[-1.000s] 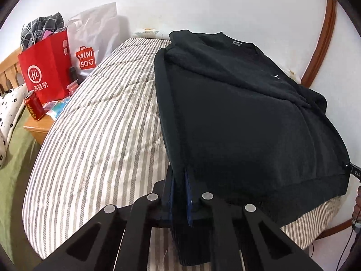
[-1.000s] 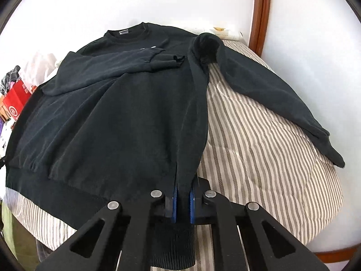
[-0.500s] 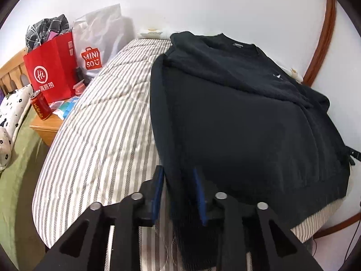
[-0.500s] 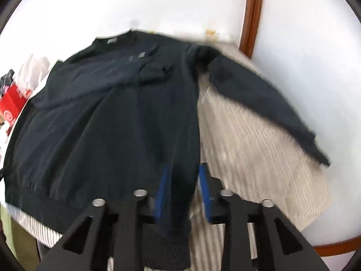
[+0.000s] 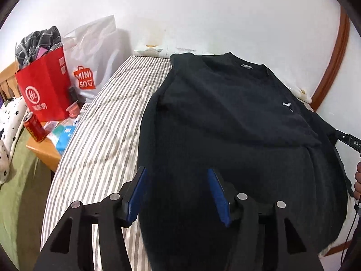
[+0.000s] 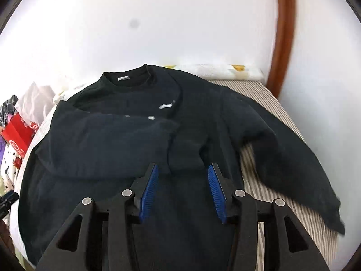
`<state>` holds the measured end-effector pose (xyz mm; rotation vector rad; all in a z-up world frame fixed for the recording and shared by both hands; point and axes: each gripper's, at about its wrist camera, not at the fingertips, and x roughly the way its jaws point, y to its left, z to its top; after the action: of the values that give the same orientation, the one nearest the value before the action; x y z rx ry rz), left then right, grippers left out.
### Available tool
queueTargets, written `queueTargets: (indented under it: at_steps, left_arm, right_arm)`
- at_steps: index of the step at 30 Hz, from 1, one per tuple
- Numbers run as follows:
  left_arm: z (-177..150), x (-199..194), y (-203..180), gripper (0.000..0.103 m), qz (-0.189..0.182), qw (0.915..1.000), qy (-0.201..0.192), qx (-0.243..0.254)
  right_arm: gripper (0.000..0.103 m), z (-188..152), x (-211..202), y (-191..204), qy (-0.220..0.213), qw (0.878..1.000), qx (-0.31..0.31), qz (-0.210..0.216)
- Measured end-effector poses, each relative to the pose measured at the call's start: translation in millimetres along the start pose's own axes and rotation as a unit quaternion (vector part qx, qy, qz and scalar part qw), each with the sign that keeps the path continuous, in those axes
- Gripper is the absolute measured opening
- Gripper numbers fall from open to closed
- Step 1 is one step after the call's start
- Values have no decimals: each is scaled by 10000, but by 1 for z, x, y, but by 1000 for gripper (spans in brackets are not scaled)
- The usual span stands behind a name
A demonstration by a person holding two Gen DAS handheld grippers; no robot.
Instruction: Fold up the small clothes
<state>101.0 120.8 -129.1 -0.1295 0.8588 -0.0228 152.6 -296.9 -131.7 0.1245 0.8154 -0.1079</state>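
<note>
A black sweatshirt lay spread over the striped mattress, filling the centre and right of the left wrist view, its collar toward the white wall at the top and one sleeve trailing toward the lower right of the right wrist view. The left gripper and right gripper each hovered at the bottom centre of its frame, jaws opening, blue pads apart above the dark cloth and pressing on nothing. At the left edge of the left wrist view, a red paper bag, a white shopping bag and a red can crowded a wooden bedside table, while a curved brown wooden trim ran down the wall at upper right.
</note>
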Motion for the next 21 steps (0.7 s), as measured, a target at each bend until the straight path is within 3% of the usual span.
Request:
queueTargets:
  at_steps: [3, 10, 15, 16, 18, 21]
  left_arm:
    - [16, 15, 1, 53, 109, 9999, 12, -18]
    - [41, 56, 1, 54, 246, 9995, 166, -121]
    - [56, 77, 2, 54, 307, 9992, 139, -216]
    - [59, 81, 3, 54, 339, 9991, 85, -246]
    - [67, 91, 5, 54, 441, 9984, 17, -343]
    - [74, 104, 9, 54, 604, 9974, 12, -395]
  right_arm:
    - [55, 14, 21, 8, 5, 9996, -259, -89]
    - [55, 34, 101, 10, 446, 9967, -665, -145]
    - [55, 44, 141, 11, 610, 9958, -675, 86]
    - [52, 45, 149, 13, 662, 9954, -682, 125]
    - [20, 46, 156, 17, 737, 9944, -754, 120]
    - [10, 46, 148, 21, 507, 9933, -1036, -5]
